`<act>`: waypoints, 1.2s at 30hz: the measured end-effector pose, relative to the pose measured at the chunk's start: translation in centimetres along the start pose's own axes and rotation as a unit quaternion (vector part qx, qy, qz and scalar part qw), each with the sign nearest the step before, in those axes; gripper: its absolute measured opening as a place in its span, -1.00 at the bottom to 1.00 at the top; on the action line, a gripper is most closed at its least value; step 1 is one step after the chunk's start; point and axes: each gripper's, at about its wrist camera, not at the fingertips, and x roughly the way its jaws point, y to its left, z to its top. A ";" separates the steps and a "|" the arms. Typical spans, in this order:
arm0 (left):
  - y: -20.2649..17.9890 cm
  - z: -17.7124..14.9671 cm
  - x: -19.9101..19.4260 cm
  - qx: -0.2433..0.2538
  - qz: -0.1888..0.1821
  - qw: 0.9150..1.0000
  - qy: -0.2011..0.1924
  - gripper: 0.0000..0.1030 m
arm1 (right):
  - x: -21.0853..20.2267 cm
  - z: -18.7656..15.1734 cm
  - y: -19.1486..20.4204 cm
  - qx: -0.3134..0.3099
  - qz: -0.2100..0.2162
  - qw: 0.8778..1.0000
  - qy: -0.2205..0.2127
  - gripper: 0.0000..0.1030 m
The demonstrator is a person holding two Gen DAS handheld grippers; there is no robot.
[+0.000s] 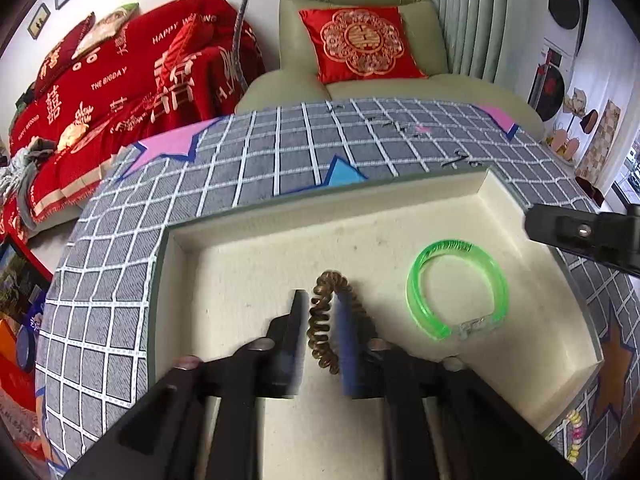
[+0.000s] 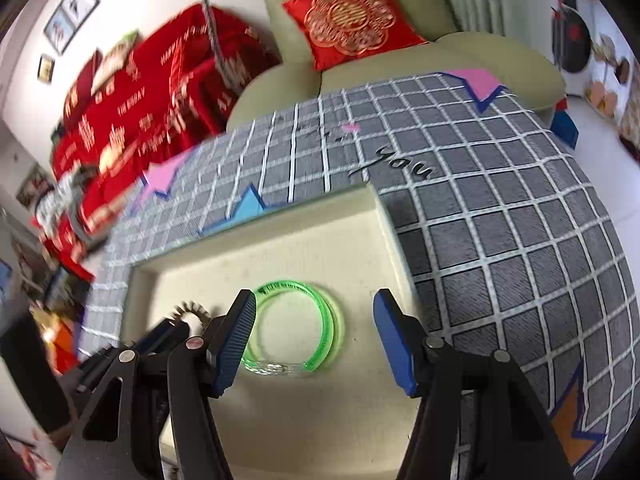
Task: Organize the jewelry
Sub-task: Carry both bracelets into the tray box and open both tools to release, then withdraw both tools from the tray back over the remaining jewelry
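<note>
The left hand-held gripper (image 1: 323,312) straddles the bronze spiral coil bracelet (image 1: 325,320) without pinching it yet, so the springy coil could squirt sideways inside the shallow cream tray (image 1: 248,232); the right hand-held gripper (image 2: 314,336) hangs wide open over the translucent green plastic bangle (image 2: 296,324).

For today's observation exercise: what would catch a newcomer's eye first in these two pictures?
The bright green bangle lies flat in the cream tray, on its right side. Just left of it, the left gripper has its fingers on either side of a brown coiled hair tie. Behind the checked tablecloth, a red cushion sits on a pale green armchair.
</note>
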 end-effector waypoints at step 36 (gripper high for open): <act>4.5 -15.8 -15.4 -0.030 -0.005 0.999 -0.037 1.00 | -11.4 -11.9 -4.7 0.032 0.056 0.998 -0.003 1.00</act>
